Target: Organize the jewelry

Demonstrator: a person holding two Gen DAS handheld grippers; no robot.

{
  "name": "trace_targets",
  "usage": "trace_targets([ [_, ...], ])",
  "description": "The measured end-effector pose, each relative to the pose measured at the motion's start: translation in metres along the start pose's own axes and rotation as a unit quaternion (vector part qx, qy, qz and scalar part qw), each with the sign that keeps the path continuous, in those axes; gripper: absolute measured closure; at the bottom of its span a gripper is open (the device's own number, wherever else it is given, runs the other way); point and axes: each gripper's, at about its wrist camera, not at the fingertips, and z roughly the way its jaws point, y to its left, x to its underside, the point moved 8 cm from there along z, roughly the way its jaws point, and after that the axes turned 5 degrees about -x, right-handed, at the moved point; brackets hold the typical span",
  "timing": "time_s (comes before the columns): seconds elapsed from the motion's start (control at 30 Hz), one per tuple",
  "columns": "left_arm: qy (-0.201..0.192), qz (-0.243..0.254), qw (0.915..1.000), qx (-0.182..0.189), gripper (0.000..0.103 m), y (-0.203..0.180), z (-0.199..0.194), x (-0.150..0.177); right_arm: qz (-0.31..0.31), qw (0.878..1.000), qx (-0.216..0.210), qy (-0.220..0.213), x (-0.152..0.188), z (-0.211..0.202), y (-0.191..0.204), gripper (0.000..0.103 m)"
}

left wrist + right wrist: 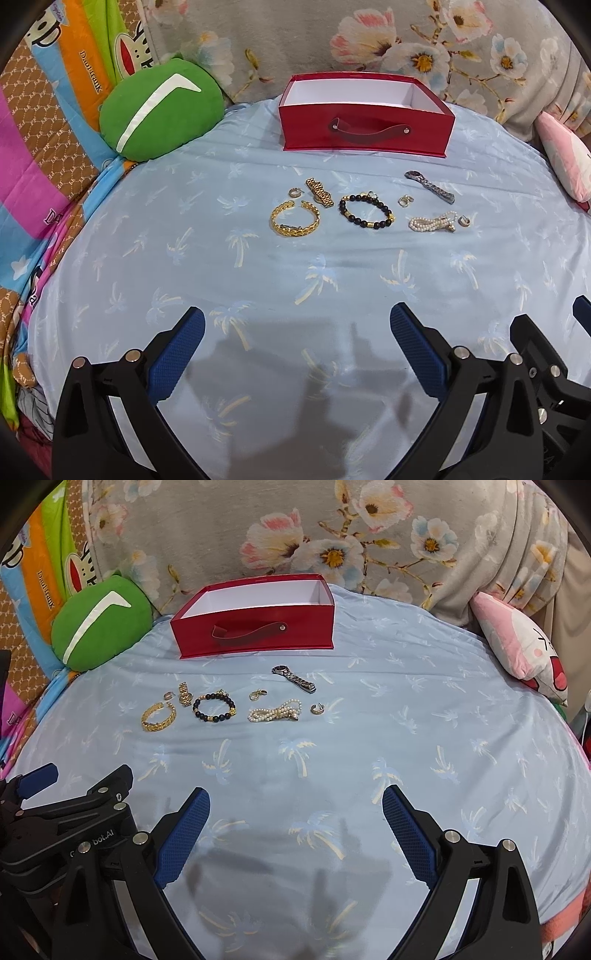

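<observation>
We held both tongs, left (pixel 297 345) and right (pixel 295 827), spread and empty over the bed (pixel 332 266); jewelry (pixel 367 211) lay scattered mid-bed, near the open red box (pixel 365 131); green cushion (pixel 160 110) far left; pink pillow (pixel 524 650) far right.

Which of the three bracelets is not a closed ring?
The gold cuff bracelet, leftmost: its band has a gap. The black bead bracelet and pearl bracelet are closed.

The red box (pixel 365 127) looks like glossy card with a matt white lining. The gold cuff bracelet (pixel 294 219) and silver watch (pixel 429 186) are shiny metal; the pearl strand (pixel 432 222) has a soft sheen. The palm-print sheet (pixel 295 266) is smooth matt cloth, the green cushion (pixel 159 110) plush.
</observation>
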Motion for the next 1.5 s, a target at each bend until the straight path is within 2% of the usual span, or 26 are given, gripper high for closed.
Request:
trace_targets([
  [1.5, 0.001, -0.007, 1.0, -0.004, 0.005, 0.0058, 0.0039, 0.0046, -0.001, 1.0, 0.001, -0.001, 0.0028, 0.0003, 0.0008, 0.01],
])
